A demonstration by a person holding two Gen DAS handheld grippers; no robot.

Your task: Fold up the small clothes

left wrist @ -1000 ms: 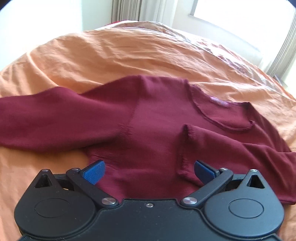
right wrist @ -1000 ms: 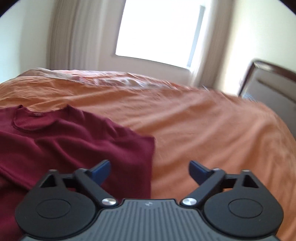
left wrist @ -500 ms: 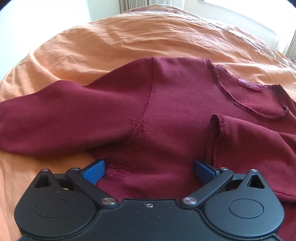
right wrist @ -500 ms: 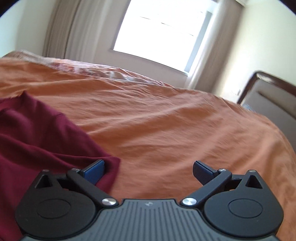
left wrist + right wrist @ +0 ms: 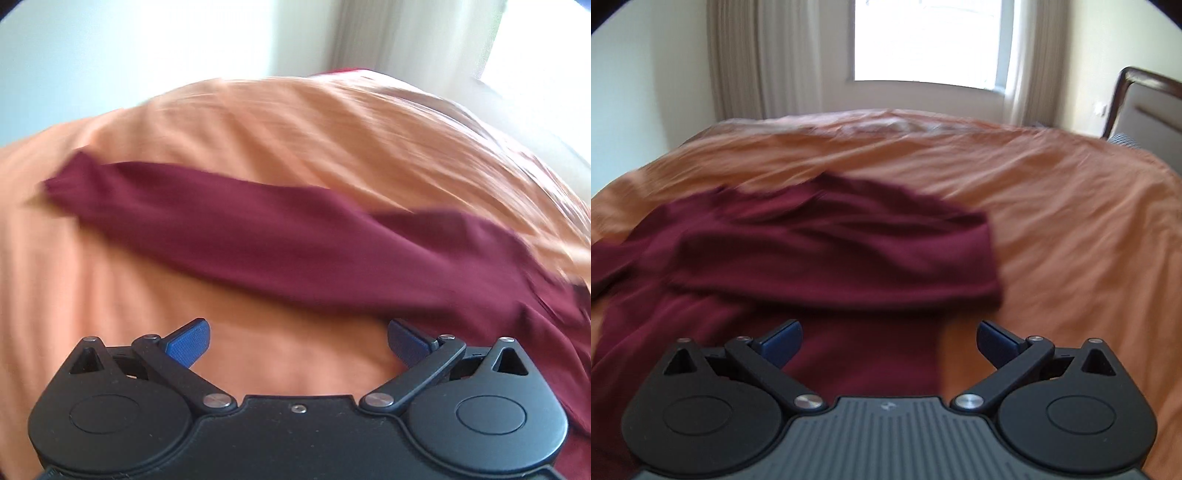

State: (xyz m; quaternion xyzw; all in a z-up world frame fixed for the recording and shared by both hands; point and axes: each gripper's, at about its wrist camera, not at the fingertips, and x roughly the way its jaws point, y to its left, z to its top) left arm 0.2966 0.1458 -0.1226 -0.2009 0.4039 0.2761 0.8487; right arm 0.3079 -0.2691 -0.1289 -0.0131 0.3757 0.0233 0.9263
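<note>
My left gripper [image 5: 297, 341] wide, empty — lined up on sleeve [image 5: 229, 221] (likely next fold) | right gripper [image 5: 888, 341] wide, empty — over sweater body [image 5: 827, 251] | bedspread [image 5: 1052, 206] as folding surface

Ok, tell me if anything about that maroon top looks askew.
The maroon top lies rumpled on the orange bedspread, one long sleeve stretched out sideways, not folded in. No damage visible through the blur.
</note>
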